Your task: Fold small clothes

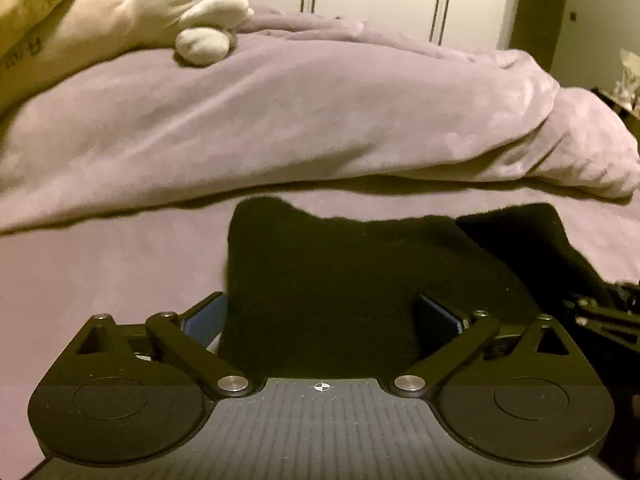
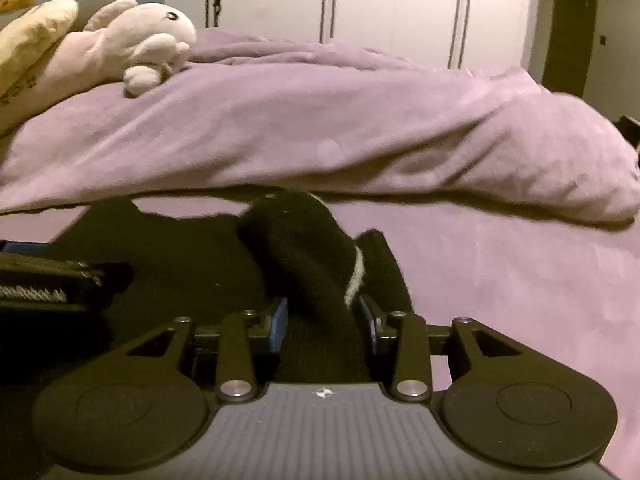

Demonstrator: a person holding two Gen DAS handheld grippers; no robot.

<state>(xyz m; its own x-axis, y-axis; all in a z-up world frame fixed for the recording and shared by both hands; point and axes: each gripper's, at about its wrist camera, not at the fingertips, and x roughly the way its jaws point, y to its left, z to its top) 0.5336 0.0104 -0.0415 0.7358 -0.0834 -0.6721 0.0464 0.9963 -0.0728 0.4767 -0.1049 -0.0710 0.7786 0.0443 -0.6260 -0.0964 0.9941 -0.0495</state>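
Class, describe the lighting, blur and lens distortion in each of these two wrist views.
Left wrist view: dim, yellowish light, the black garment nearly featureless, the duvet bowed by the fisheye. Right wrist view: pinker cast, soft blur, dark vignetted corners, the wardrobe lines curving.

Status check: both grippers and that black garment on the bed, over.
Left gripper wide open over black garment. Right gripper shut on its bunched end. Purple duvet just behind.

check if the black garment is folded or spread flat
Partly folded: one end of the black garment is bunched and lifted between the right gripper's jaws, the rest lies flat.
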